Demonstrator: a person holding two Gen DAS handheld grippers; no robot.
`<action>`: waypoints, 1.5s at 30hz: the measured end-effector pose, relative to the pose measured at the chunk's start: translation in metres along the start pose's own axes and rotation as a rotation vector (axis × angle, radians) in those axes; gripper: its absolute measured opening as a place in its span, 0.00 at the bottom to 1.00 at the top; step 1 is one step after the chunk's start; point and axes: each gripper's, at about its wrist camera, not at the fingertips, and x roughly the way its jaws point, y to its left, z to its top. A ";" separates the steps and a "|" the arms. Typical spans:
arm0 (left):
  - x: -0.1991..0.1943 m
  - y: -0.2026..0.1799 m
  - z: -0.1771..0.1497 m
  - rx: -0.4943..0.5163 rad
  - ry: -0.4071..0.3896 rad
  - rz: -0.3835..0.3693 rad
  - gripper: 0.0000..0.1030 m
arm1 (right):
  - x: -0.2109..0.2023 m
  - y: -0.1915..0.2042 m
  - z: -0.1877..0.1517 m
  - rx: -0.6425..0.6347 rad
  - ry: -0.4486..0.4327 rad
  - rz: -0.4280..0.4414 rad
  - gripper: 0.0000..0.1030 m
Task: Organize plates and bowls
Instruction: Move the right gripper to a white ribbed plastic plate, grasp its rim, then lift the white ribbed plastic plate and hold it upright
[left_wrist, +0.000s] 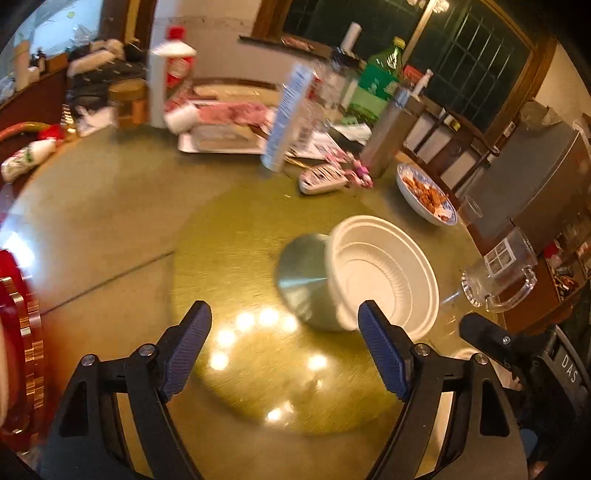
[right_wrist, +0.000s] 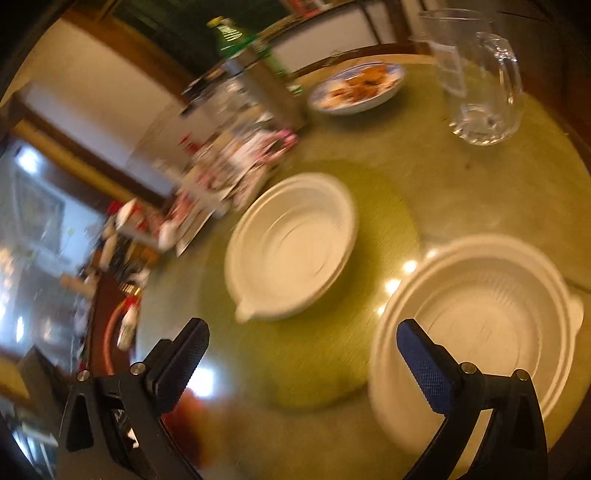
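The left gripper (left_wrist: 284, 347) has its jaws spread wide and holds nothing; its blue-padded fingers (left_wrist: 188, 347) hover above the green glass tabletop (left_wrist: 122, 206), the right one just in front of the near rim of a white plastic bowl (left_wrist: 384, 273). The right gripper (right_wrist: 303, 354) is likewise released, wide apart and empty, with its right fingertip over the rim of the nearer white bowl (right_wrist: 491, 314).

The right wrist view shows 2 white plastic bowls, both upright on the table and set apart: the nearer one at lower right and the other bowl (right_wrist: 291, 247), the one seen from the left wrist, toward the middle. In the left wrist view that bowl sits beside, and partly over, a round metal disc (left_wrist: 303, 280) at the table's centre. There is 1 patterned plate of fried food (left_wrist: 424, 194) near the far edge, and 1 clear glass mug (left_wrist: 498, 273) to the right of the bowl.

Both tools point forward and down at the tabletop; the right one's view is rolled to one side. The right tool's black body (left_wrist: 524, 354) shows at the lower right of the left wrist view. Motion blur softens the clutter at the back
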 end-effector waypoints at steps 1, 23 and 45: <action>0.008 -0.004 0.002 -0.002 0.012 -0.003 0.80 | 0.006 0.000 0.007 -0.003 0.008 -0.013 0.99; 0.015 -0.015 -0.001 0.109 -0.027 0.053 0.13 | 0.050 0.018 0.003 -0.054 0.026 -0.055 0.10; -0.034 0.032 -0.062 0.084 -0.231 0.084 0.12 | 0.028 0.032 -0.090 -0.140 -0.167 0.102 0.09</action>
